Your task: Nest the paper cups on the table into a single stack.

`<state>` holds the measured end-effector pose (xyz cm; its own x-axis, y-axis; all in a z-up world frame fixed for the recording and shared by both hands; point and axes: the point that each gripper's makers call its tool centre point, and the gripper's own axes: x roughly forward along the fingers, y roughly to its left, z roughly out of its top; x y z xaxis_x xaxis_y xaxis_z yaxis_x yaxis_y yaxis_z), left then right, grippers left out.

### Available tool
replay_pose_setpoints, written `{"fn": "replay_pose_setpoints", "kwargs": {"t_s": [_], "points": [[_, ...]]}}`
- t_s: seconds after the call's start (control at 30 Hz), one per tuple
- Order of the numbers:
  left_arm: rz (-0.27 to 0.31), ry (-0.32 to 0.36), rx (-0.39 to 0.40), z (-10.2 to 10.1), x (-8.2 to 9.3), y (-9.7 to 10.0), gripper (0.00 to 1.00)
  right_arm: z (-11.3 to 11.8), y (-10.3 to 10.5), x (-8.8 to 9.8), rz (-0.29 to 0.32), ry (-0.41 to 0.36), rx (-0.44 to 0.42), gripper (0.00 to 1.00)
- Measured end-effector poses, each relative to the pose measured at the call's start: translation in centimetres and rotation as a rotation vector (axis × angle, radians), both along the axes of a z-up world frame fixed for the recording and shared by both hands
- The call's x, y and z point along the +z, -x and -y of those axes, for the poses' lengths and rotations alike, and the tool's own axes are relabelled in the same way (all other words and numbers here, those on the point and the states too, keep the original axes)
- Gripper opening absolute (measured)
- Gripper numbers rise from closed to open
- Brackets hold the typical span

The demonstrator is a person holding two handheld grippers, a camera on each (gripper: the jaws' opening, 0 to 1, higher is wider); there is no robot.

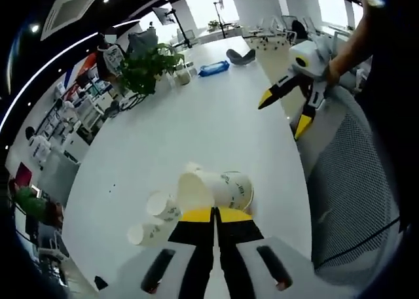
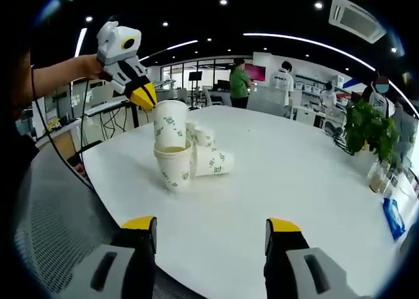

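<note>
Paper cups stand in a loose cluster near my edge of the white table [image 2: 275, 181]. In the right gripper view my left gripper [image 2: 145, 97] is clenched on the rim of the upper cup [image 2: 169, 123], holding it upside down with its mouth just over an upright cup [image 2: 173, 165]. A cup lying on its side [image 2: 213, 161] rests against that upright one, and another small cup [image 2: 201, 137] sits behind them. In the left gripper view the held cup [image 1: 219, 189] fills the space above my closed jaws, with two more toppled cups [image 1: 154, 220] beside it. My right gripper [image 2: 211, 230] is released, jaws spread wide, hovering well back from the cluster and holding nothing.

The main risk, as I judge it, is orientation: mouth to mouth, these two cups won't nest, and pressing down would only crush a rim or tip the upright cup. It's unsupported, so any sideways drag could knock it over and send the loose cups rolling toward the table edge. A pinch only on the rim could also let the cup twist free.
</note>
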<state>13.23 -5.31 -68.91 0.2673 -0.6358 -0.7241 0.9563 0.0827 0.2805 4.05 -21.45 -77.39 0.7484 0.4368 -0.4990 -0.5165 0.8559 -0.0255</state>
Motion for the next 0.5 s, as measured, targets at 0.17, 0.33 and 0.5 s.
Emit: {"fn": "replay_pose_setpoints", "kwargs": {"t_s": [0.17, 0.33, 0.5], "points": [[0.02, -0.018, -0.032, 0.5, -0.1, 0.0, 0.0, 0.1, 0.0, 0.0, 0.0, 0.0, -0.003, 0.66], [0.03, -0.025, -0.05, 1.0, 0.1, -0.2, 0.0, 0.0, 0.0, 0.1, -0.001, -0.001, -0.003, 0.66], [0.043, -0.035, -0.081, 1.6, 0.2, -0.2, 0.0, 0.1, 0.0, 0.0, -0.004, -0.001, -0.005, 0.65]]}}
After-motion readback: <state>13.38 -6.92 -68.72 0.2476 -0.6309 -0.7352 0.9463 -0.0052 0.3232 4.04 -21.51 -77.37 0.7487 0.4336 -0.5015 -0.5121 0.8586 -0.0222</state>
